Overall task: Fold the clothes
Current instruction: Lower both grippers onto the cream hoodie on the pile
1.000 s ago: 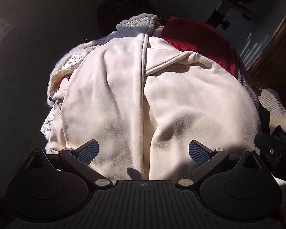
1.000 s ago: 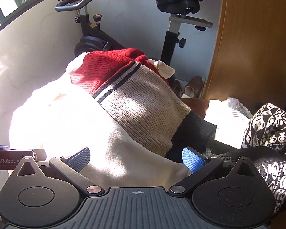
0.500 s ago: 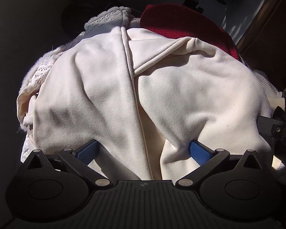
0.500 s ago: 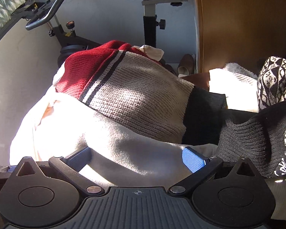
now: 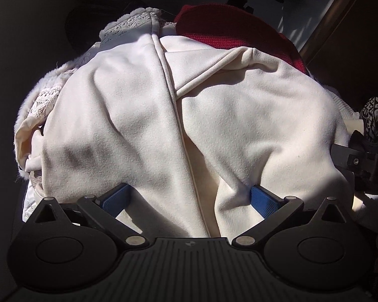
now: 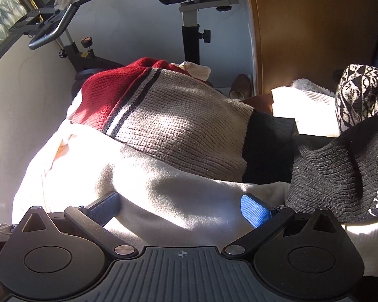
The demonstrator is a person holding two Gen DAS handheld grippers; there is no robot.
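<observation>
Both my jaws gape apart over the cream garment [image 5: 143, 115] at centre frame; my left gripper [image 5: 189, 198] could pinch several layers, dragging the striped sweater [image 6: 184, 128] along

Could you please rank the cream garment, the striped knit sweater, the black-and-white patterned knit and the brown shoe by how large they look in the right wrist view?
1. cream garment, though it lies nearest the camera
2. striped knit sweater
3. black-and-white patterned knit
4. brown shoe
</observation>
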